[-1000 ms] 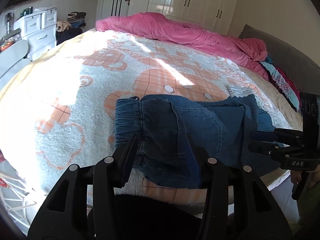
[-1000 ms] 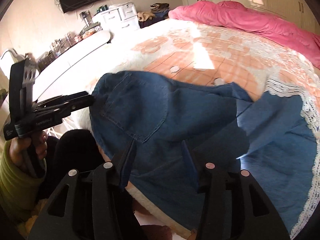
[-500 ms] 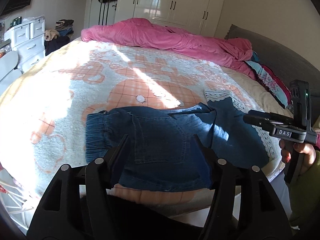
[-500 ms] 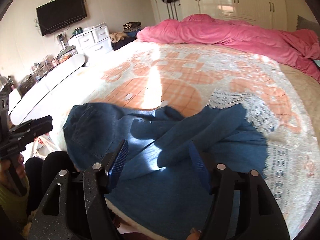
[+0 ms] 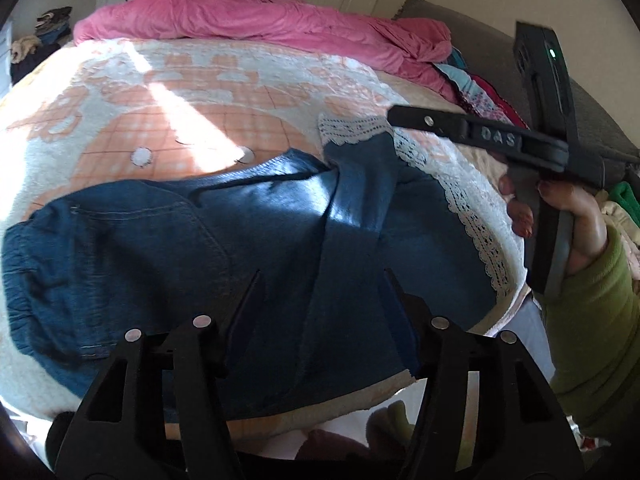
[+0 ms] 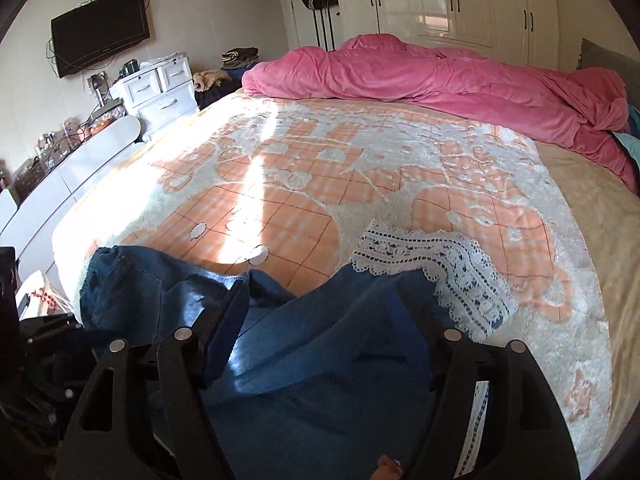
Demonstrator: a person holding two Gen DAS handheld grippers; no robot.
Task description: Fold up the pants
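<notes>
Blue denim pants [image 5: 256,240] with a white lace hem [image 5: 352,130] lie crumpled on the near edge of the bed; the elastic waistband [image 5: 20,264] is at the left. In the right wrist view the pants [image 6: 320,380] fill the bottom, the lace hem [image 6: 432,260] folded over. My left gripper [image 5: 322,300] is open and empty, low over the pants' middle. My right gripper [image 6: 320,312] is open and empty above the legs; it also shows in the left wrist view [image 5: 400,118], held over the lace hem.
The bed has a peach and white blanket [image 6: 320,168] and a pink duvet [image 6: 440,76] bunched at the far side. White drawers [image 6: 160,92], a long white counter [image 6: 80,160] and a wall TV [image 6: 100,28] stand to the left. White wardrobes [image 6: 460,0] line the back.
Both grippers let go of the pants, which dropped flat on the bed. The left gripper then moved right and lower over the pants; the right gripper lowered toward the lace hem.
</notes>
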